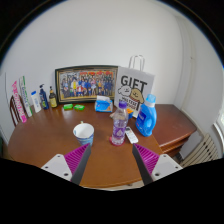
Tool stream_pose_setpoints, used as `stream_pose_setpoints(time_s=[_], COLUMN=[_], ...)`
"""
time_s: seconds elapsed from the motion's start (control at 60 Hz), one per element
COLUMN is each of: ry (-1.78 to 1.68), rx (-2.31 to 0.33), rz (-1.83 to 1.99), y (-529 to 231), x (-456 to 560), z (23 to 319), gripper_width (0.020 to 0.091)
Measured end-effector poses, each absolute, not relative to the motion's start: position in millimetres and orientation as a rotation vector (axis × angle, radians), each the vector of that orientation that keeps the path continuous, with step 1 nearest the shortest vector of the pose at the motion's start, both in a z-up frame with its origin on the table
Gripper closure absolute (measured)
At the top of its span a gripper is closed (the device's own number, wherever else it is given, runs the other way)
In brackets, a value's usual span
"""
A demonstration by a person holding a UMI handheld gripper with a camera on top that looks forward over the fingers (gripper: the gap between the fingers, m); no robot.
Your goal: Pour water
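**Claw hovering open over the wooden table, bottle just ahead**

The gripper (110,160) is hanging above the near edge of a round-fronted wooden table (50,135), its two fingers spread wide with nothing between them; the purple pads (73,157) are facing each other across bare wood.

Starting at the table's far left edge, a row of small bottles and tubes (35,100) is standing against the white wall. Next to them a framed group photo (86,83) is leaning upright at the back edge, with a couple of small green things (73,106) lying in front of it; what they are I cannot tell. Nearer the middle, a white cup (83,131) with a bluish pattern is sitting just ahead of the left finger.

To its right the clear plastic water bottle (119,124) is standing upright, just ahead of the fingers and a little toward the right one. It is showing a pale cap and a label around its middle; how much water it holds I cannot tell. Behind it a blue container (103,103) and a white bag printed "GIFT" (135,85) are resting toward the back edge. Just right of the bottle a blue jug with a handle (147,117) is standing, close beside it. Beyond the table's right edge, a slatted white thing (203,148) is showing by the wall.
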State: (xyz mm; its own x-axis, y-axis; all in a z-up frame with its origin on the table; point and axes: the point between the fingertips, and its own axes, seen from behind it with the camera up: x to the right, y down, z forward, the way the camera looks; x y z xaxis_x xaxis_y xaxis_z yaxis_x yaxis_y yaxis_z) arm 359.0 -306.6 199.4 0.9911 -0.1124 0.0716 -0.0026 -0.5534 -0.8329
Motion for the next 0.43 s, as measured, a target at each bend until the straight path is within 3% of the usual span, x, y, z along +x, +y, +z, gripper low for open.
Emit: stream_pose_setpoints(time_s=[0.183, 0.433], ry=[0.101, 0.131], rx=[-2.146, -2.164], rz=[-0.156, -0.160], y=[-340.7, -362.8], x=[335.0, 321.7], z=[221.1, 219.2], gripper_width=[0.0247, 0.0248])
